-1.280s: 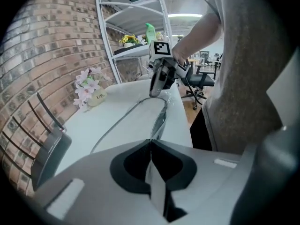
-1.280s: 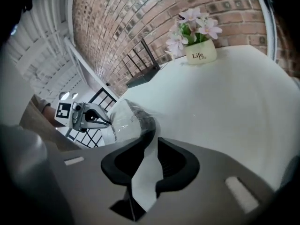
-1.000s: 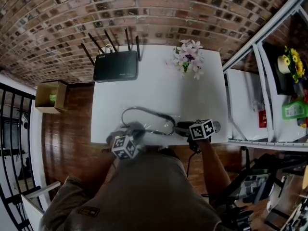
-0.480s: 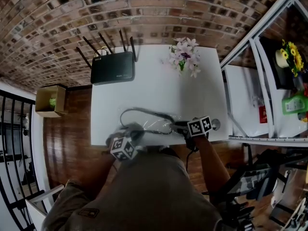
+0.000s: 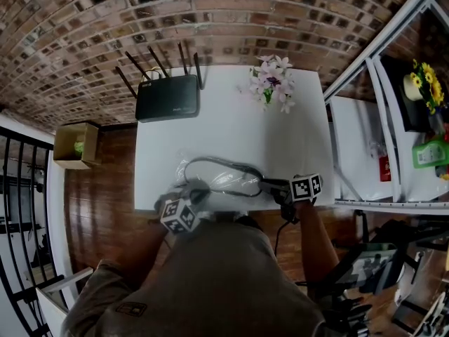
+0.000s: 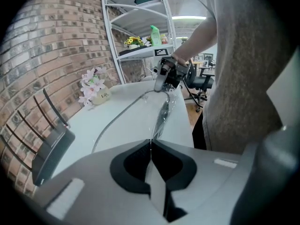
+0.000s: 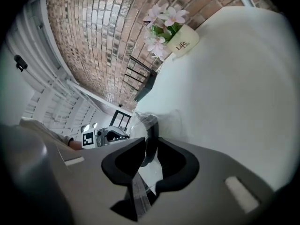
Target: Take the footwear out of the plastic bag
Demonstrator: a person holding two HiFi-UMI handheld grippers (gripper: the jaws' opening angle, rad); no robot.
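Footwear (image 7: 153,127), seemingly, in plastic bag (image 5: 228,180); left gripper (image 6: 150,142) jaws pinching bag, right gripper's (image 7: 150,143) just closing onto it.

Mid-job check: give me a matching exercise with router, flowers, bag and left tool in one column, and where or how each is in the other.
1. router
2. flowers
3. bag
4. left tool

A. shut on the bag
B. near edge of the table
C. table's far right corner
D. table's far left corner

Pairs: 1-D, 2-C, 3-B, 4-A
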